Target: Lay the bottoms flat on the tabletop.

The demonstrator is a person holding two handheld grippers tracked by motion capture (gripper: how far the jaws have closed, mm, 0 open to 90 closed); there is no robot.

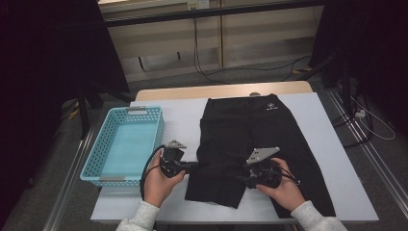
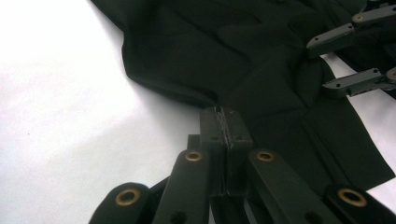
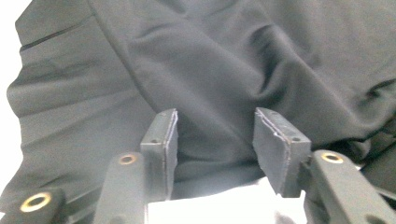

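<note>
Left hand-held gripper (image 2: 223,122) clenched on the black shorts' (image 1: 260,139) left edge, right hand-held gripper (image 3: 215,140) released astride fabric; a shallow bite risks slippage.

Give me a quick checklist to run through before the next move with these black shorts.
1. Left claw shut on the edge of the shorts: ok.
2. Right claw gripping cloth: not ok, pads stand apart with a fold of cloth between them.
3. Shorts fully on the table: ok.
4. Basket ready and free of other things: ok.
5. Both claws on the same leg: cannot tell.
</note>
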